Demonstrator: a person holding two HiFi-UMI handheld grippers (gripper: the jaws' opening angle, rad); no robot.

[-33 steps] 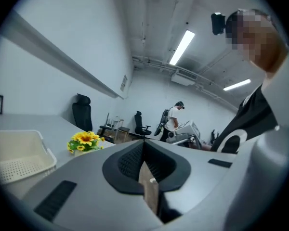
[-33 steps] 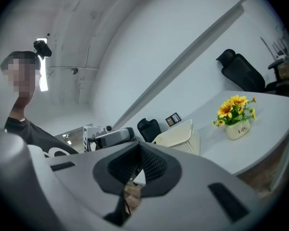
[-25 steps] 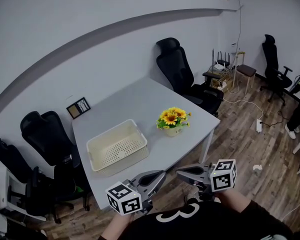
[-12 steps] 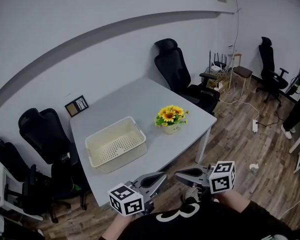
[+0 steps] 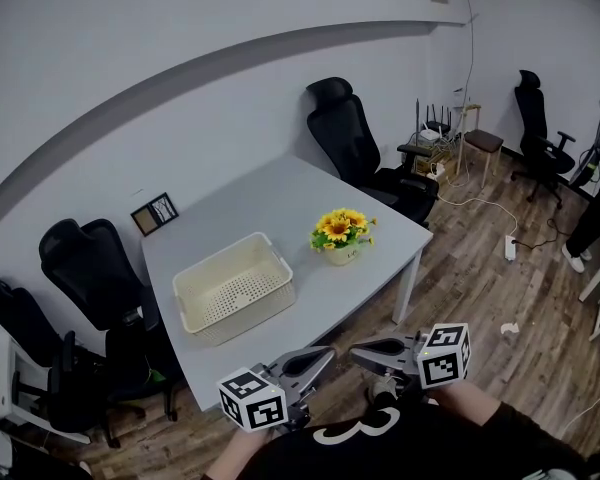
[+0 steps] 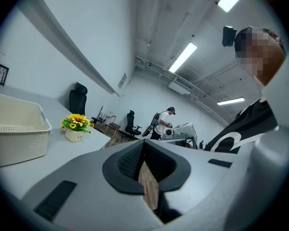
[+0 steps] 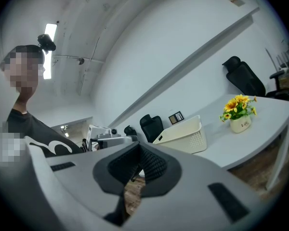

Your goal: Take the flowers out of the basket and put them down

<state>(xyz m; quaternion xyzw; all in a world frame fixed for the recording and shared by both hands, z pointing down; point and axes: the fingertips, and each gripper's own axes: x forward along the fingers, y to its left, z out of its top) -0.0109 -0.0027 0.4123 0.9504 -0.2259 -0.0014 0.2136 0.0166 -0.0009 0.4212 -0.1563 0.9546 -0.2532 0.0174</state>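
A small white pot of yellow flowers [image 5: 342, 231] stands on the grey table [image 5: 265, 200], to the right of the cream basket [image 5: 242, 316] and outside it. The basket looks empty. Both grippers hang low in front of the person's body, off the table's near edge, with their tips pointing at each other. My left gripper [image 5: 324, 354] is shut with nothing in it, and so is my right gripper [image 5: 359, 348]. The left gripper view shows the flowers [image 6: 77, 123] beside the basket [image 6: 15, 129] beyond the gripper [image 6: 143, 150]. The right gripper view shows the flowers [image 7: 238, 108] and the basket [image 7: 185, 134] far past the gripper [image 7: 137, 155].
Black office chairs stand behind the table [image 5: 354, 136] and at its left [image 5: 88, 266]. A small framed picture [image 5: 155, 213] leans against the wall at the table's back. Wooden floor with cables, a stool [image 5: 490, 143] and another chair [image 5: 540, 118] lies to the right.
The head view has drifted slightly. Both grippers stay shut and low near the body, and nothing on the table has moved.
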